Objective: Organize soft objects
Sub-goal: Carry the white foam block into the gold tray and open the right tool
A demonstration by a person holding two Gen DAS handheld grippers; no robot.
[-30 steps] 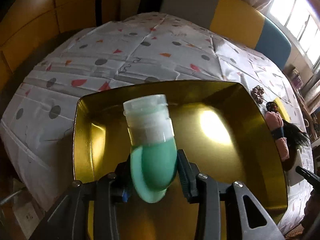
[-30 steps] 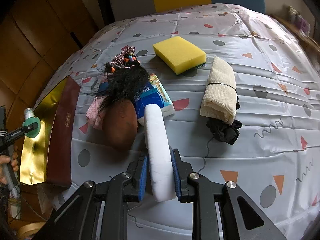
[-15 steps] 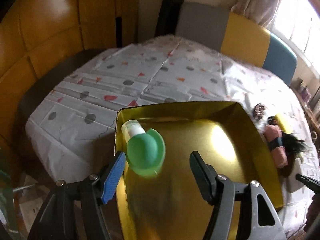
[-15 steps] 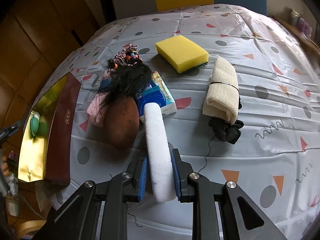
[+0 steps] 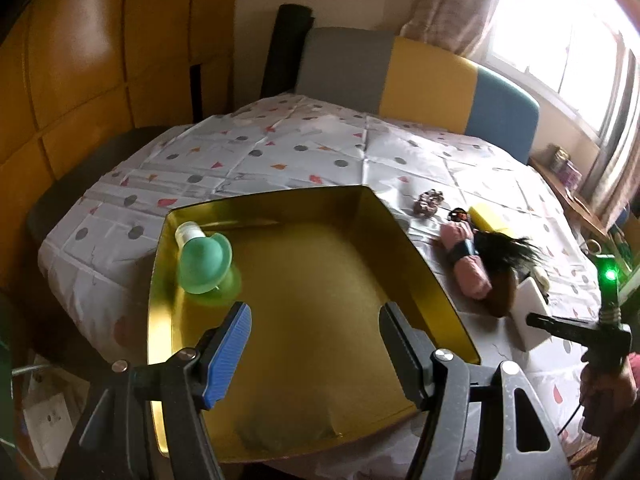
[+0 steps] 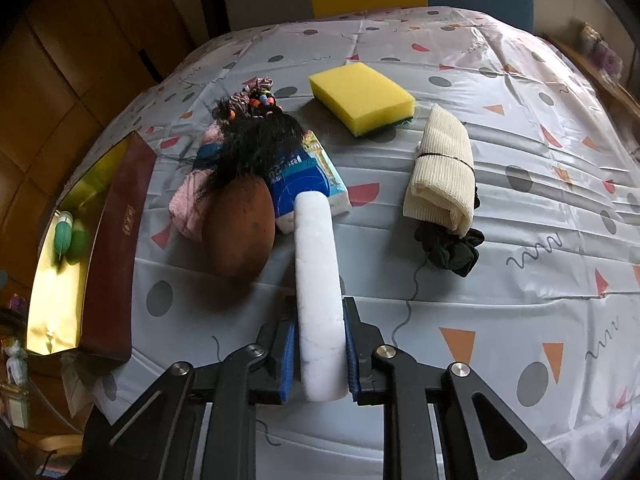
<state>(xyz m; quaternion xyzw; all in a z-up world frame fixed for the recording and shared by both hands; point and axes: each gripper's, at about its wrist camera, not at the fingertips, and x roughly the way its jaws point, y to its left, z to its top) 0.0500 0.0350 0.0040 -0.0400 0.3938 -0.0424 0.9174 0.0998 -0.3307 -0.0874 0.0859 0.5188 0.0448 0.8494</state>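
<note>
A green soft bottle (image 5: 200, 262) with a white cap lies in the far left corner of the gold tray (image 5: 416, 256); it also shows in the right wrist view (image 6: 63, 236). My left gripper (image 5: 314, 336) is open and empty above the tray's near side. My right gripper (image 6: 320, 360) is shut on a white foam block (image 6: 318, 264), held above the tablecloth. On the cloth lie a yellow sponge (image 6: 362, 96), a rolled cream cloth (image 6: 442, 168), a black scrunchie (image 6: 450, 250), a brown pouch with black hair (image 6: 240, 228), a pink cloth (image 6: 186, 210) and a tissue pack (image 6: 308, 176).
The gold tray (image 6: 116, 240) with a dark red side sits at the table's left edge. Beaded hair ties (image 6: 250, 100) lie behind the hair. A chair back (image 5: 400, 76) in grey, yellow and blue stands behind the table. A wooden wall (image 5: 100, 60) is at left.
My left gripper opened and let go of the green bottle, which now lies in the tray, and the gripper drew back and up. My right gripper still holds the foam block.
</note>
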